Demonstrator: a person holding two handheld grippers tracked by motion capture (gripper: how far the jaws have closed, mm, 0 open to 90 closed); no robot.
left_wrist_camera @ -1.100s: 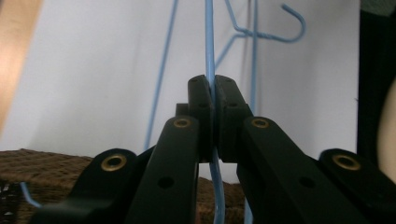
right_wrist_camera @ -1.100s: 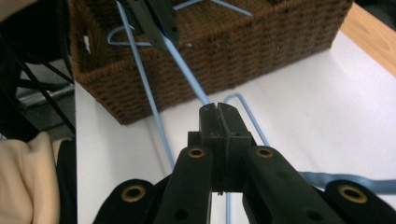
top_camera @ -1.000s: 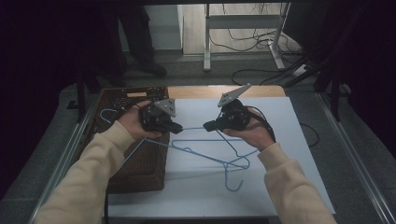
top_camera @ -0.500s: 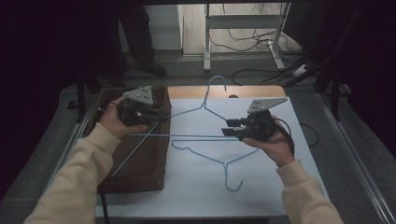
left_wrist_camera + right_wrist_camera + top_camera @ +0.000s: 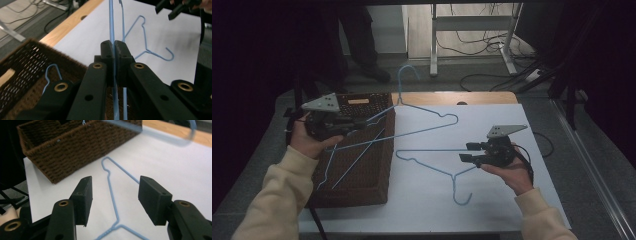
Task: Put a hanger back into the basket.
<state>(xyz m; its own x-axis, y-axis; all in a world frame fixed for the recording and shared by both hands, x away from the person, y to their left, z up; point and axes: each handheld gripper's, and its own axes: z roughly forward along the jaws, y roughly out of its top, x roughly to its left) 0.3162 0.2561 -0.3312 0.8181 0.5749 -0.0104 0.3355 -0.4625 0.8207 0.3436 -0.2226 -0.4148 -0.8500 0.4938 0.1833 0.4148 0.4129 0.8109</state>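
Over on the left, the left gripper has its jaws clamped tight on the wire of a blue hanger, carrying it above the woven basket. One end reaches over the basket, while the hook pokes out past the far edge of the table. A second wire is already lying inside the basket. The danger here: the grip is on a thin, slick wire far from the hanger's middle, so it could swing or twist in the pads. If it is lowered crooked, the long frame may catch on the basket rim and hang up there.

Moving right, the other blue hanger lies flat on the white tabletop. The right gripper hovers just at it. Its jaws have just been opening and stand fairly wide, with nothing pinched; the wire lies below the gap. The risk: flat wire is hard to pinch, and the pads may skid it away.
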